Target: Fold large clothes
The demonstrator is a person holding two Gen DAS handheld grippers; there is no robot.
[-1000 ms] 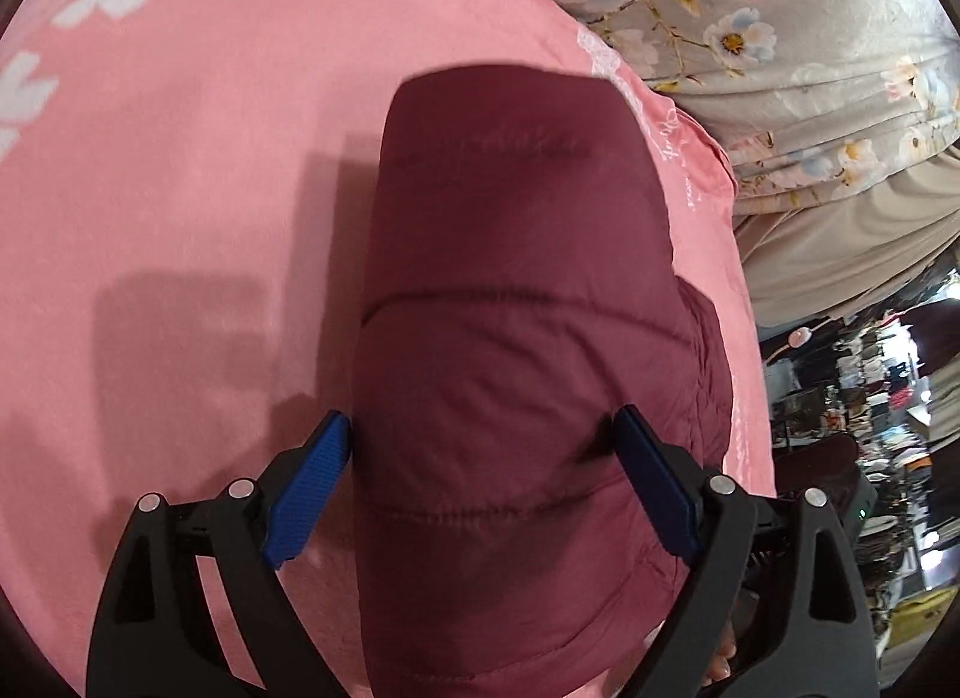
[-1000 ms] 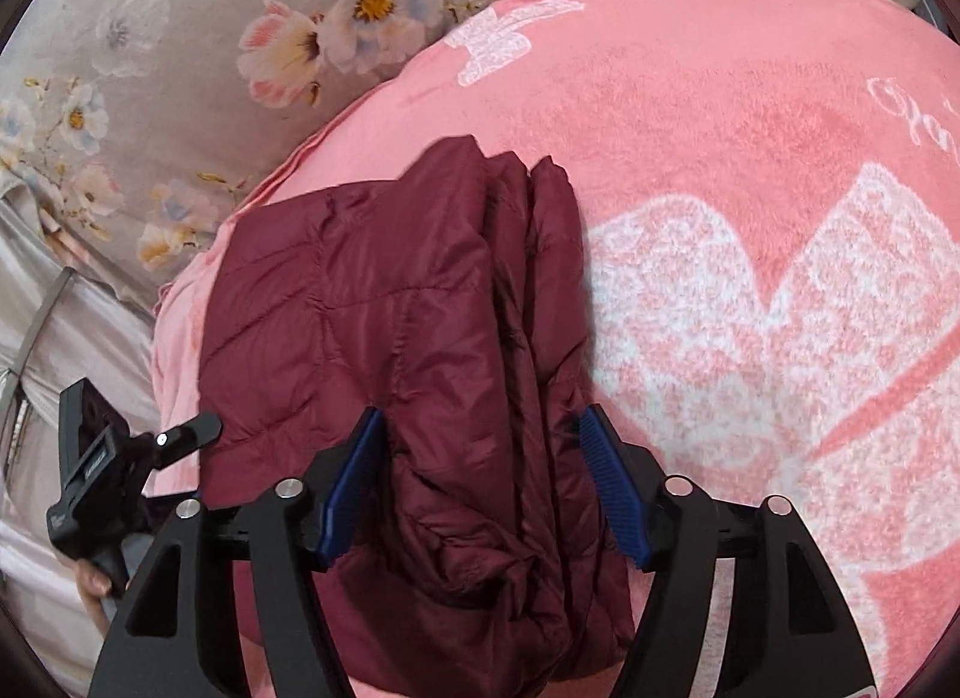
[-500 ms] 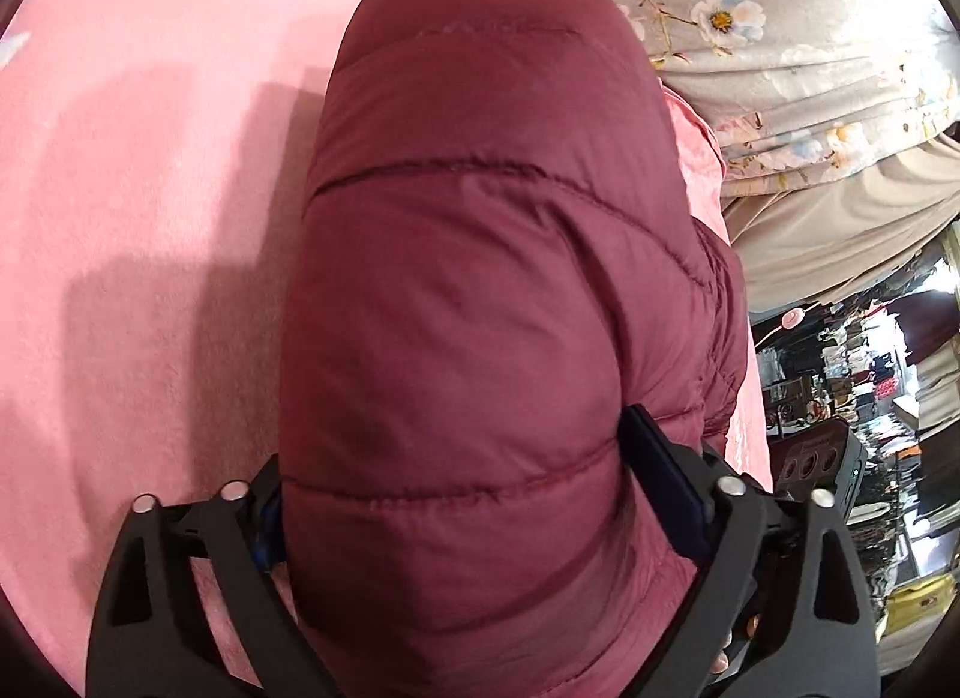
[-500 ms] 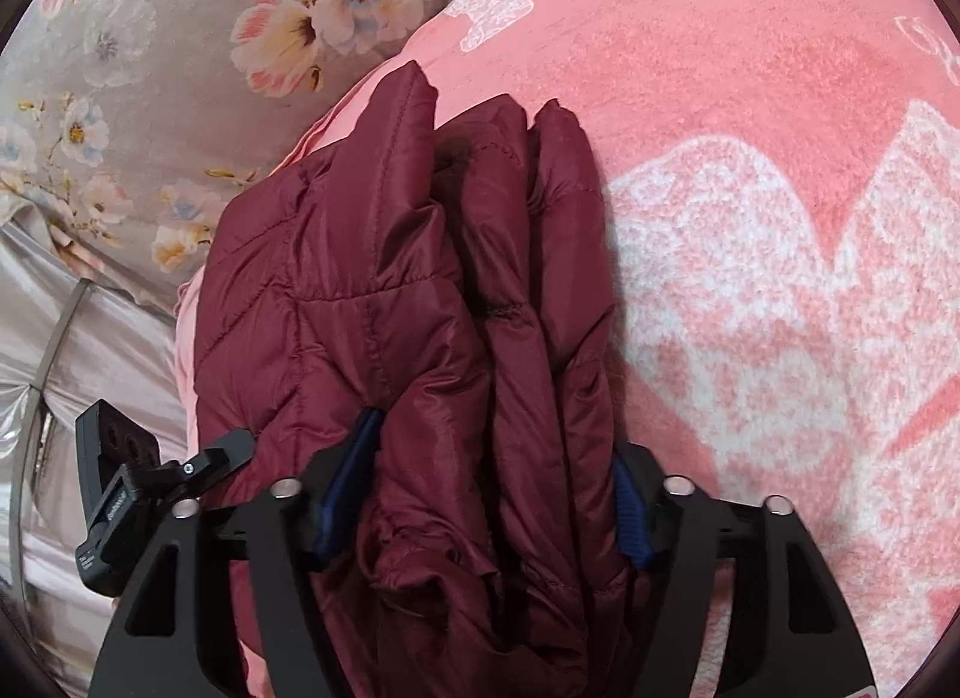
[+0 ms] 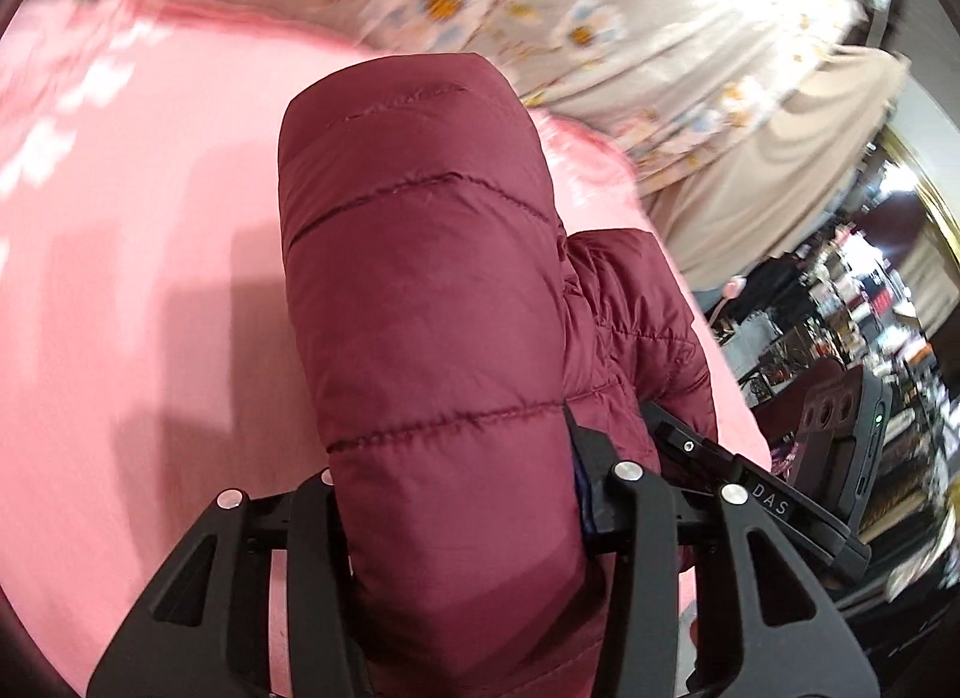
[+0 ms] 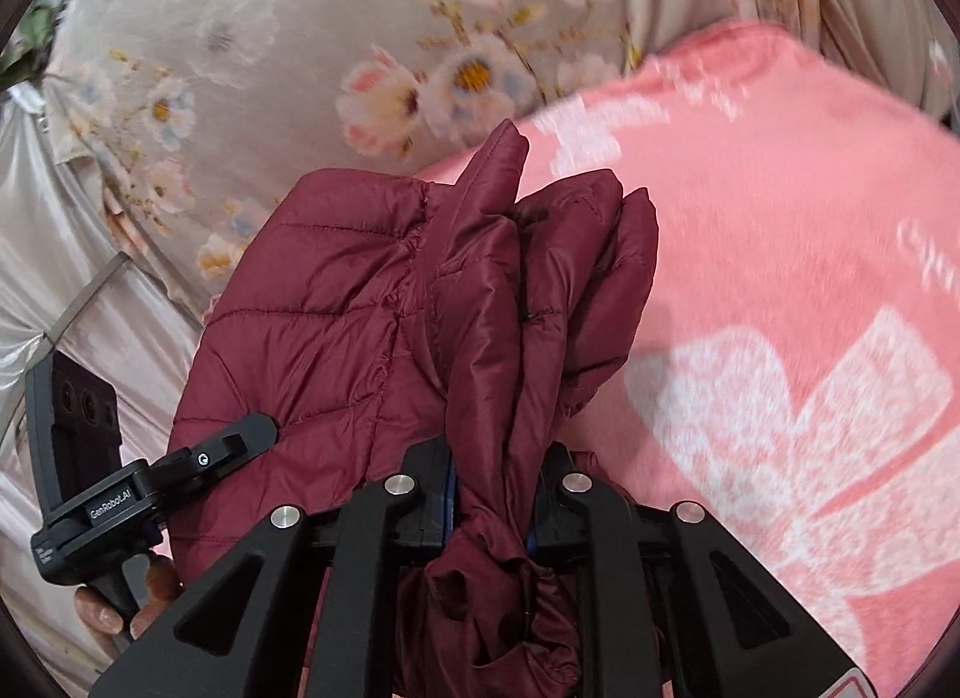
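1. Maroon quilted puffer jacket (image 5: pixel 432 302) fills the centre of the left wrist view, a rounded padded panel running from the frame's middle down to the bottom edge; in the right wrist view (image 6: pixel 384 338) it spreads across the centre and lower left, gathered into several upright folds.
2. Under the jacket lies a pink blanket (image 5: pixel 132 254) with white flower prints, taking the left half of the left wrist view and the right half of the right wrist view (image 6: pixel 780 254).
3. Beyond the blanket's edge a grey floral sheet (image 6: pixel 288 56) covers the upper left of the right wrist view and the upper right of the left wrist view (image 5: pixel 630 20).
4. At bottom centre, the left gripper (image 5: pixel 456 494) has its jaws clenched on the thick padded panel.
5. At bottom centre of its own view, the right gripper (image 6: pixel 492 494) has its jaws clenched on the bunched folds, pressed narrow between them.
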